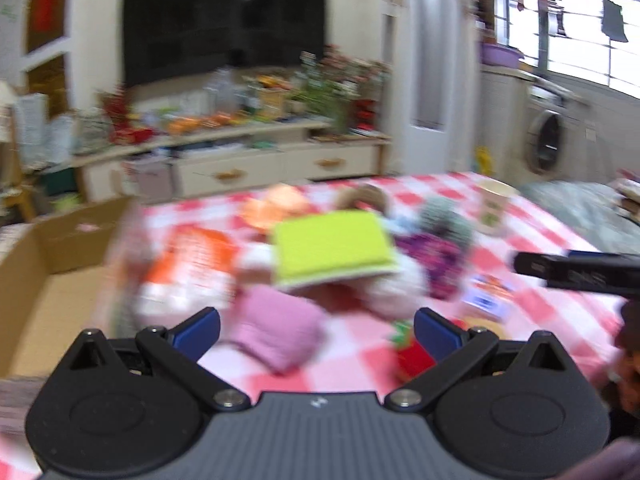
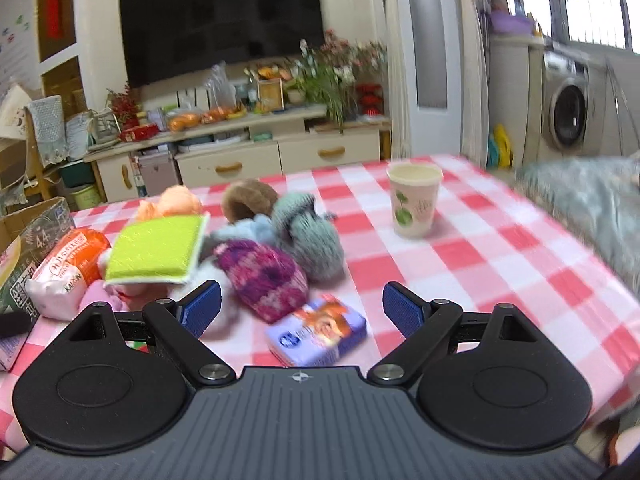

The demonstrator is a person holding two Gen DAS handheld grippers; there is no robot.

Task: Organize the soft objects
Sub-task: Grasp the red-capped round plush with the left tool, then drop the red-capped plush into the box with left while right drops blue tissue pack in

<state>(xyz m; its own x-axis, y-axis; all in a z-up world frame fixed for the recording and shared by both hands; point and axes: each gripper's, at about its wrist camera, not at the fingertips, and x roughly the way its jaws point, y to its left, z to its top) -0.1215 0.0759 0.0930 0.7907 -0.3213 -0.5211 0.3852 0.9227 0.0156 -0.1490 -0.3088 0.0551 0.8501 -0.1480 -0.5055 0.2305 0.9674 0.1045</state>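
A heap of soft things lies on the red-and-white checked tablecloth (image 2: 460, 264). In the right wrist view I see a green sponge (image 2: 156, 252), a purple knitted hat (image 2: 264, 276), a grey-green fluffy piece (image 2: 316, 236), a brown plush (image 2: 248, 198), an orange plush (image 2: 172, 202) and an orange-white tissue pack (image 2: 68, 268). A purple tissue packet (image 2: 318, 332) lies just ahead of my open right gripper (image 2: 302, 314). My left gripper (image 1: 316, 336) is open above a pink cloth (image 1: 276, 328), with the green sponge (image 1: 332, 248) behind it. The left view is blurred.
An open cardboard box (image 1: 44, 276) stands at the table's left edge. A paper cup (image 2: 414, 204) stands upright at the far right of the table. A grey-blue blanket (image 2: 588, 208) lies off the right edge. A red strawberry toy (image 1: 412, 354) sits by the left gripper's right finger.
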